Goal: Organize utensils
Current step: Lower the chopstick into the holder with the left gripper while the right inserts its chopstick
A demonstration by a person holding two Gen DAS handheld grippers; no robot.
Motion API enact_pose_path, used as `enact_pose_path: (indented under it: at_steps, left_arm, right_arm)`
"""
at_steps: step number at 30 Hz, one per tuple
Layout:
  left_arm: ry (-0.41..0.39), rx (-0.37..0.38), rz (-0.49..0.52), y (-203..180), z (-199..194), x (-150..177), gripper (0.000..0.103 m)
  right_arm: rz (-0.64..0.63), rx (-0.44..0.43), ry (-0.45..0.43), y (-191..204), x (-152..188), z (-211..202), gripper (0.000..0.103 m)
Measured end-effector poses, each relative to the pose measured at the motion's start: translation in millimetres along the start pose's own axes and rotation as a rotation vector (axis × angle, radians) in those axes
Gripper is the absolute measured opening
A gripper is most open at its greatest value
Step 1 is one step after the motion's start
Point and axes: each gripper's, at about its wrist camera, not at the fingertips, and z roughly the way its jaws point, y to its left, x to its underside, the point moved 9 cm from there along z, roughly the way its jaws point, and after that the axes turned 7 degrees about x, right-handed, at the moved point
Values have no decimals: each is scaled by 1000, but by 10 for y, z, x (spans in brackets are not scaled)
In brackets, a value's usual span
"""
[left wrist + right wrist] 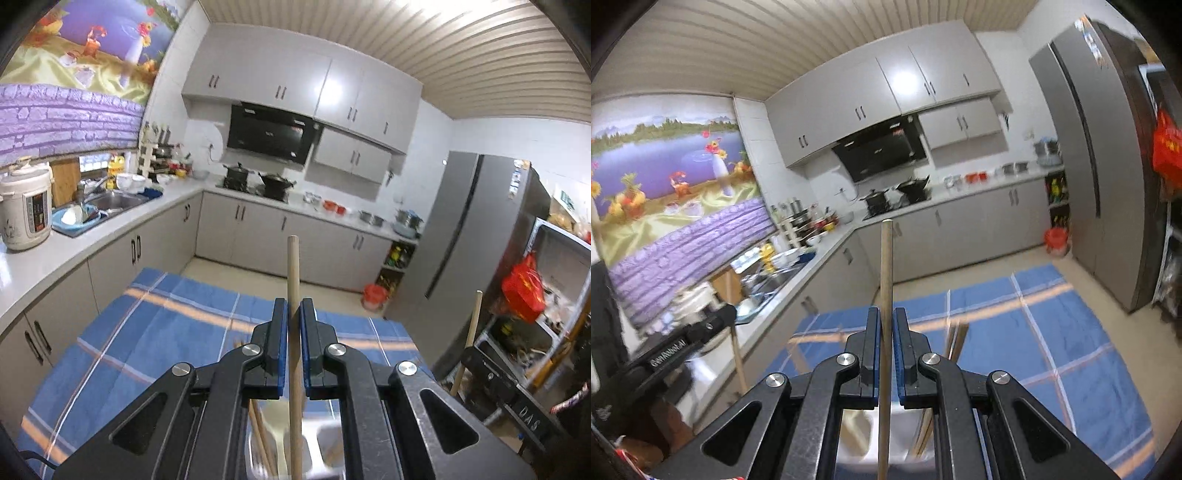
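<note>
My left gripper (294, 306) is shut on a wooden chopstick (292, 273) that stands upright between its blue pads, its end well above the fingertips. My right gripper (885, 315) is shut on a second wooden chopstick (886, 266), also upright. Below each gripper a steel utensil holder (325, 446) shows between the arms, with more chopsticks (260, 435) and a pale spoon (277, 432) in it; it also shows in the right wrist view (905, 432). The right gripper with its chopstick (469, 332) appears at the right of the left wrist view.
A blue plaid tablecloth (166, 332) covers the table under both grippers. A kitchen counter (74, 247) with a rice cooker (26, 210) and sink (114, 201) runs along the left. A grey fridge (469, 236) and a red bag (522, 288) stand at the right.
</note>
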Motion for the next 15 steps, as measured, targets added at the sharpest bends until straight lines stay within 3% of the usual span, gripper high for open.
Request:
enact_pose_path:
  at_steps: [9, 15]
  left_arm:
    - [-73, -52, 68, -64, 589, 1, 6]
    - [-48, -75, 103, -31, 837, 204, 6]
  right_arm:
    - [-8, 76, -37, 23, 16, 591, 7]
    - [-16, 110, -38, -67, 111, 793, 7]
